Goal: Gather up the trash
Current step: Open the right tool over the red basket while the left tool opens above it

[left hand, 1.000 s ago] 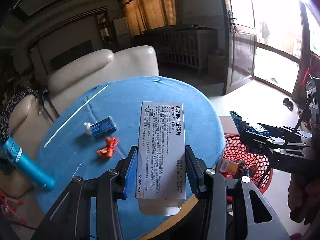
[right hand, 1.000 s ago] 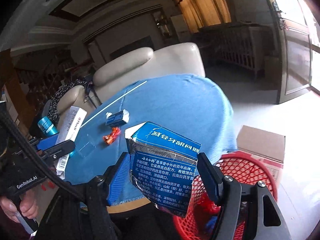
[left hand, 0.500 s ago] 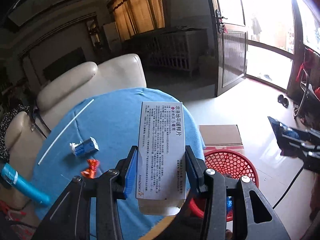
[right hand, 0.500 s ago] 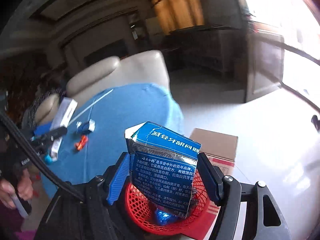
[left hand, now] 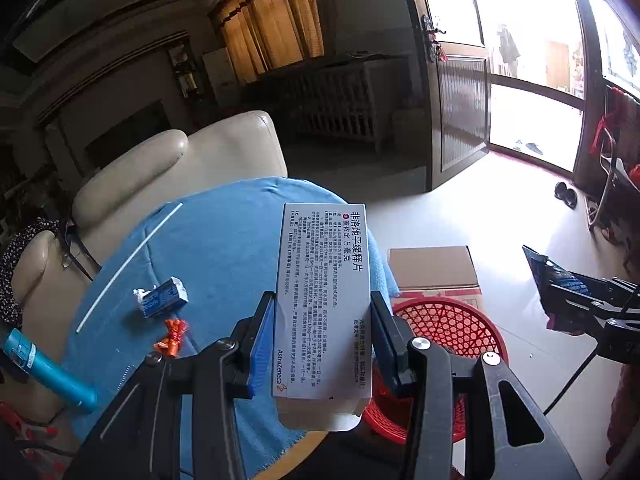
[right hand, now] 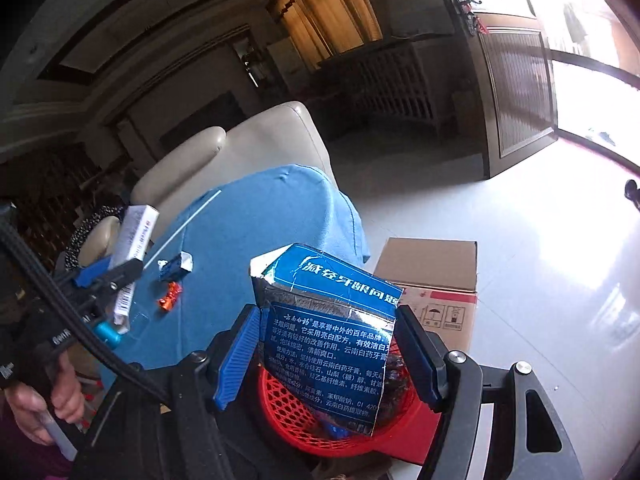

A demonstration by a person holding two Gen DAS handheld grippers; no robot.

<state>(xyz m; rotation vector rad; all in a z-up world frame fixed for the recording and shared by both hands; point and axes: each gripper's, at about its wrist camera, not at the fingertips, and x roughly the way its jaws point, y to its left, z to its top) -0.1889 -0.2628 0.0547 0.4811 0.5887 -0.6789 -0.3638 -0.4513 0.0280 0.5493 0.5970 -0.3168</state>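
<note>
My left gripper (left hand: 322, 344) is shut on a white medicine box (left hand: 322, 292), held over the right edge of the blue-clothed table (left hand: 224, 240). My right gripper (right hand: 328, 352) is shut on a torn blue toothpaste box (right hand: 328, 320), held above the red mesh basket (right hand: 304, 412); the basket also shows in the left wrist view (left hand: 444, 324). On the table lie a small blue crumpled box (left hand: 162, 300), an orange candy wrapper (left hand: 172, 338) and a white straw (left hand: 128, 268). The right gripper shows in the left wrist view (left hand: 568, 300).
A cardboard box (left hand: 434, 266) sits on the floor behind the basket. A cream leather sofa (left hand: 168, 160) stands behind the table. A teal bottle (left hand: 44, 368) is at the left. An open door (left hand: 460, 112) lets in bright light.
Both grippers have swung right, off the table toward the basket. The right gripper with the toothpaste box now hangs over the basket. Both still hold their boxes.
</note>
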